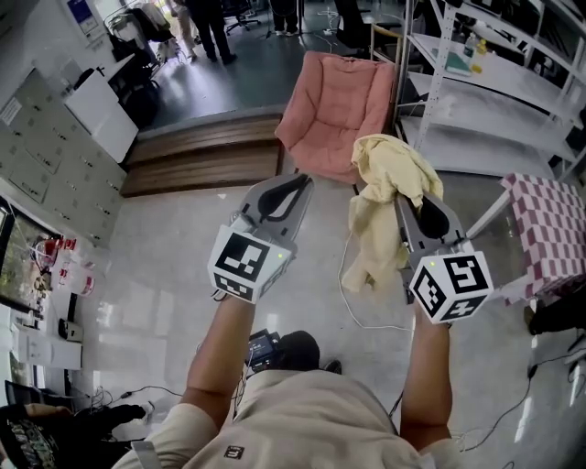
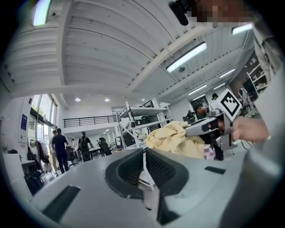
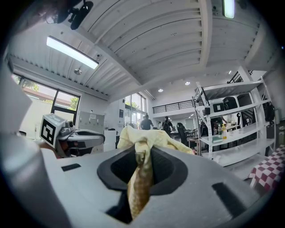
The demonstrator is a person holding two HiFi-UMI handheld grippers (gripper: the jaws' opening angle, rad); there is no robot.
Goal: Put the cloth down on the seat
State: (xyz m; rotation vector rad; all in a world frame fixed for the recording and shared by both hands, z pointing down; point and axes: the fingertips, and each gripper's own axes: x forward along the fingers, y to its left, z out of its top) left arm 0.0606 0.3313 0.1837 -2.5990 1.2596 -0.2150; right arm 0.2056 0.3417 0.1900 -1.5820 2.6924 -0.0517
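Observation:
A pale yellow cloth [image 1: 389, 174] hangs bunched from my right gripper [image 1: 406, 194], whose jaws are shut on a fold of it [image 3: 141, 178]; the loose end dangles toward the floor. My left gripper [image 1: 295, 180] is held level beside it on the left, its jaws together [image 2: 144, 151] with nothing between them. From the left gripper view the cloth [image 2: 173, 138] and the right gripper [image 2: 209, 127] show to the right. A pink padded chair [image 1: 334, 110] stands just beyond both grippers, and its seat [image 1: 320, 151] is bare.
White metal shelving [image 1: 494, 82] stands right of the chair. A table with a red-checked cover [image 1: 549, 229] is at the right edge. A wooden step [image 1: 206, 156] runs left of the chair. A white cable [image 1: 357, 293] lies on the floor. People [image 1: 211, 23] stand far off.

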